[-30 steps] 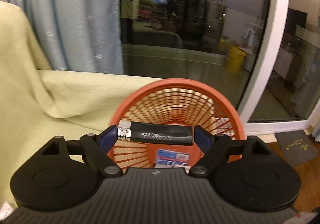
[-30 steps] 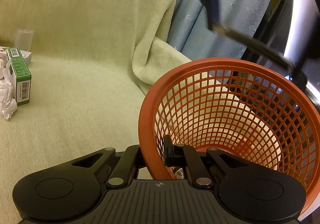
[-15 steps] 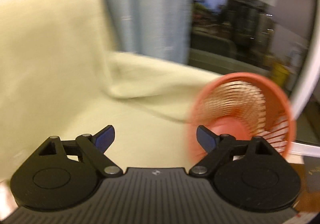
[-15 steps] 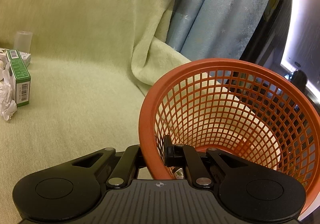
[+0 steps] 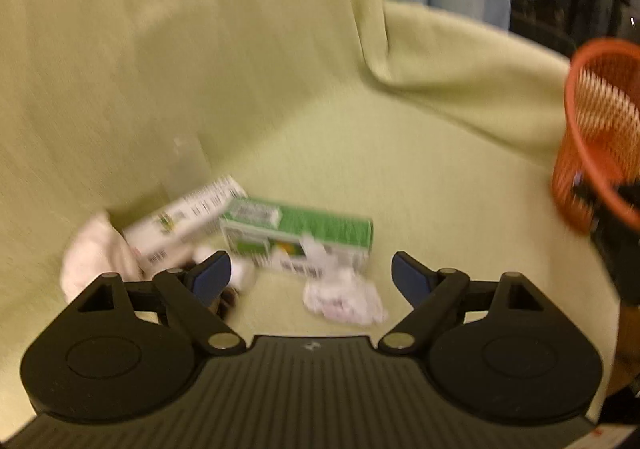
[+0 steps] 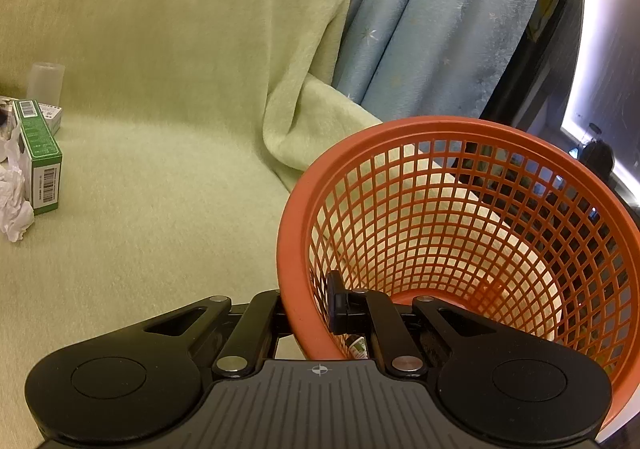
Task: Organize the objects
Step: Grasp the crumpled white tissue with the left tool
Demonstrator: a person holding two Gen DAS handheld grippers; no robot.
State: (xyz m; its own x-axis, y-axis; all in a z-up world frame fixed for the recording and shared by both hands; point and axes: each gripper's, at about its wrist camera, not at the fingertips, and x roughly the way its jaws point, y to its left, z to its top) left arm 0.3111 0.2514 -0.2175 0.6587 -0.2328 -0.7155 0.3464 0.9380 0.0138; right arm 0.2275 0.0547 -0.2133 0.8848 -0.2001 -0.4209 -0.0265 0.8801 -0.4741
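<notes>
My left gripper (image 5: pixel 310 275) hangs over a pile on the yellow-green blanket. Its jaws are wide and closing, with nothing pressed between the blue pads. Just beyond them lie a green box (image 5: pixel 304 225), a crumpled tissue (image 5: pixel 340 297), a white box (image 5: pixel 184 217) and a white wad (image 5: pixel 92 253); all are blurred. The orange mesh basket (image 5: pixel 600 121) is at the far right. In the right wrist view my right gripper (image 6: pixel 310 313) is shut on the near wall of the basket (image 6: pixel 440 125), one finger inside and one outside. The green box (image 6: pixel 40 153) sits far left.
A clear plastic cup (image 5: pixel 188 165) stands behind the boxes against the blanket-covered sofa back (image 6: pixel 180 29). A small dark thing (image 5: pixel 228 301) lies under my left finger. A blue curtain (image 6: pixel 420 29) and a dark glass door are behind the basket.
My left gripper held a black lighter over the basket; it is now without it and has swung left and down to the pile of boxes. The right gripper has not moved.
</notes>
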